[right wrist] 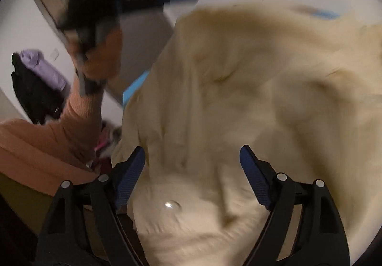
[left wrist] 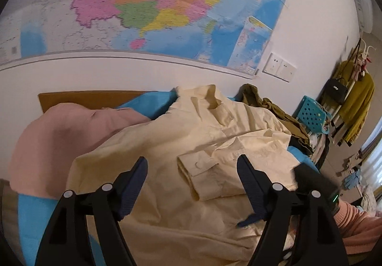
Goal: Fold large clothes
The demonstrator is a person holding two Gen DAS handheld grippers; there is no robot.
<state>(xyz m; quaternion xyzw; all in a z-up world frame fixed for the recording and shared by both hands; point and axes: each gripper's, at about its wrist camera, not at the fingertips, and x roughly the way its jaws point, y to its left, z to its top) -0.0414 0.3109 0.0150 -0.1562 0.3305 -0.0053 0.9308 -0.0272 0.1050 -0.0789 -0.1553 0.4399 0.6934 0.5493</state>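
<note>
A large cream jacket point(left wrist: 214, 127) lies spread over a blue-covered surface point(left wrist: 148, 101), collar toward the wall. One sleeve is folded across its front, with the buttoned cuff point(left wrist: 198, 170) lying in the middle. My left gripper point(left wrist: 191, 158) hovers just above that cuff, open, with nothing between its fingers. In the blurred right wrist view the same cream jacket point(right wrist: 250, 89) fills the picture. My right gripper point(right wrist: 192, 152) is open over it, near a shiny button point(right wrist: 170, 205). A hand in a peach sleeve point(right wrist: 78, 117) holds the left gripper's body point(right wrist: 95, 3) at the upper left.
A pink garment point(left wrist: 59, 134) lies left of the jacket and an olive one point(left wrist: 274, 110) to its right. Beyond stand a blue perforated basket point(left wrist: 310, 115) and a rack with a mustard garment point(left wrist: 358, 103). A map point(left wrist: 155, 3) covers the wall. Purple and black clothes point(right wrist: 40, 74) hang behind.
</note>
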